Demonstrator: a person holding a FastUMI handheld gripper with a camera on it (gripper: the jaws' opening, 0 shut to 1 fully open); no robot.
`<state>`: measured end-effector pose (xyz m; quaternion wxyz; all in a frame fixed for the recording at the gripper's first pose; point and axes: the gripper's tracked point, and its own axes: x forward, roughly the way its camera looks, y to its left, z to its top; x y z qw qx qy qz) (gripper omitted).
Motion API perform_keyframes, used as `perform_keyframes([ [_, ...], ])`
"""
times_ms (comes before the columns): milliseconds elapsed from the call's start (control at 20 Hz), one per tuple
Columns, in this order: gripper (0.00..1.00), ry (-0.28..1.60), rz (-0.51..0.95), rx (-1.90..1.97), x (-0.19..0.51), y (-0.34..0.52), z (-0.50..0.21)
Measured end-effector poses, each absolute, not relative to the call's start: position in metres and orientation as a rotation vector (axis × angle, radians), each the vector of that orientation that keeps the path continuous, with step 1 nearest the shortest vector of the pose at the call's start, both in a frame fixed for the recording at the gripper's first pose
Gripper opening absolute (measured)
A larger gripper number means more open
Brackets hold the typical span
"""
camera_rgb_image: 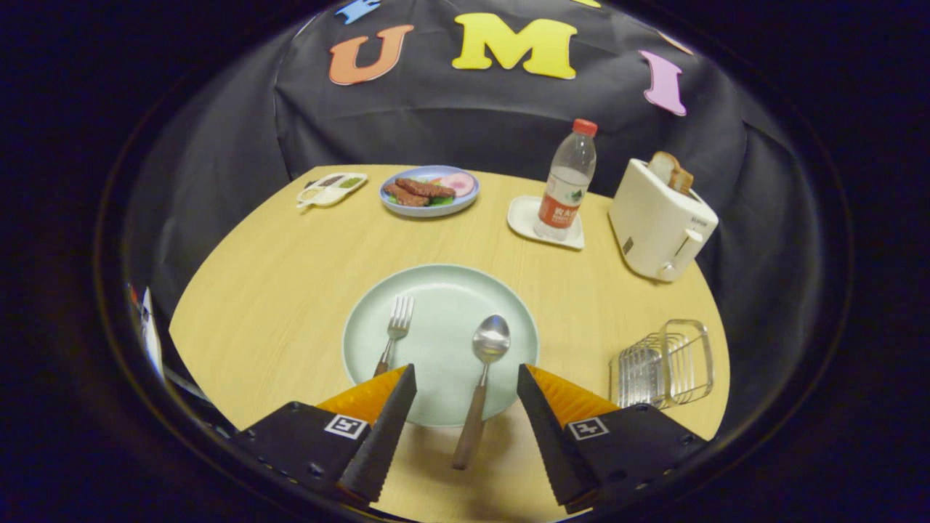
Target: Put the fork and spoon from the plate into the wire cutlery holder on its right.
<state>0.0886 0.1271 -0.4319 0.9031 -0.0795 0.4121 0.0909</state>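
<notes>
The jaws of the handheld gripper (pixel 466 378) are spread wide and holding nothing, hanging over the near edge of the round light-wood table (pixel 276 290). Right between them and just ahead sits the pale green round plate (pixel 443 290), close to the table's near edge.

On that plate there's a silver fork with a wooden handle (pixel 394 330), tines pointing toward the far edge, its handle running under the left finger. Beside it, apart from it, lies a silver spoon with a brown wooden handle (pixel 482 378), bowl on the plate, handle sticking out over the plate's near rim and onto the table, sitting in the gap between the two fingers but not touched by either.

The clear wire cutlery holder (pixel 665 367) stands to the right of the plate near the table's right edge, just beyond the right finger.

Along the far edge: a small white divided sauce dish (pixel 330 189), a blue plate of sausages and ham (pixel 430 190), a clear plastic water bottle with a red cap (pixel 567 181) standing on a white square coaster tray (pixel 527 218), and a white toaster with bread sticking out (pixel 657 218).
</notes>
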Motion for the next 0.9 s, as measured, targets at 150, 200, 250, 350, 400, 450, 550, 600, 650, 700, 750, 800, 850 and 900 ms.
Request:
perform_keyframes([
  [150,0.76,0.933,0.138,-0.105,0.088,0.125,-0.456],
  [200,0.73,0.955,0.120,-0.082,0.089,0.124,-0.463],
  [250,0.69,0.969,0.098,-0.064,0.090,0.121,-0.468],
  [350,0.55,0.995,0.072,-0.023,0.094,0.119,-0.481],
  [400,0.48,1.006,0.073,-0.009,0.096,0.121,-0.483],
  [450,0.43,1.008,0.065,-0.008,0.097,0.122,-0.483],
  [550,0.41,1.018,0.042,-0.017,0.097,0.123,-0.485],
  [600,0.37,1.022,0.047,-0.014,0.095,0.126,-0.486],
  [650,0.37,1.026,0.033,-0.026,0.093,0.123,-0.487],
  [700,0.27,1.031,0.030,-0.025,0.089,0.123,-0.485],
  [750,0.17,1.032,0.037,-0.016,0.087,0.127,-0.486],
  [800,0.20,1.028,0.036,-0.018,0.087,0.127,-0.486],
  [850,0.20,1.022,0.016,-0.036,0.086,0.122,-0.486],
  [900,0.13,1.026,0.023,-0.032,0.085,0.123,-0.482],
])
